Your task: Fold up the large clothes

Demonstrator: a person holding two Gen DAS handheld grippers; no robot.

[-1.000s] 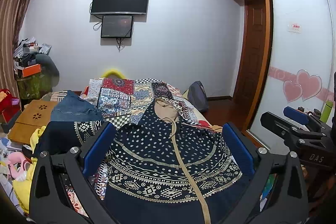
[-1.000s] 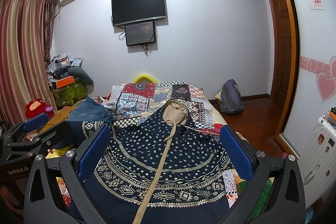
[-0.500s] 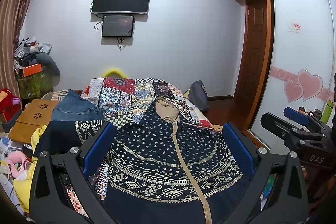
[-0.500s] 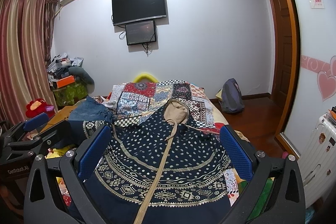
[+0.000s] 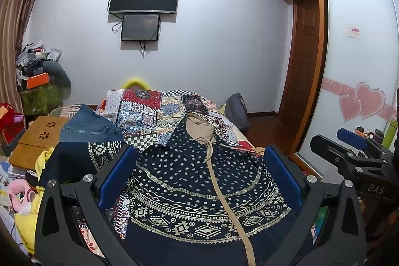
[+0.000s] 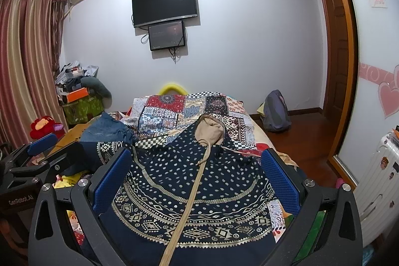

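Observation:
A navy hooded garment (image 5: 189, 181) (image 6: 184, 186) with beige dots, geometric bands and a tan centre strip lies spread on the bed, its tan-lined hood (image 5: 199, 126) (image 6: 209, 128) pointing toward the far wall. One sleeve (image 5: 82, 156) stretches out to the left. My left gripper (image 5: 199, 173) hovers open above the garment's lower part, nothing between its blue pads (image 5: 114, 173). My right gripper (image 6: 194, 173) hangs open beside it, also over the garment, and shows at the right edge of the left wrist view (image 5: 349, 148).
A patchwork bedcover (image 5: 154, 111) lies under the garment. Folded jeans (image 5: 87, 126) sit at the bed's left, by a wooden board (image 5: 35, 138) and piled clutter. A backpack (image 6: 274, 113) rests on the floor right of the bed; a white suitcase (image 6: 379, 178) stands near the wardrobe.

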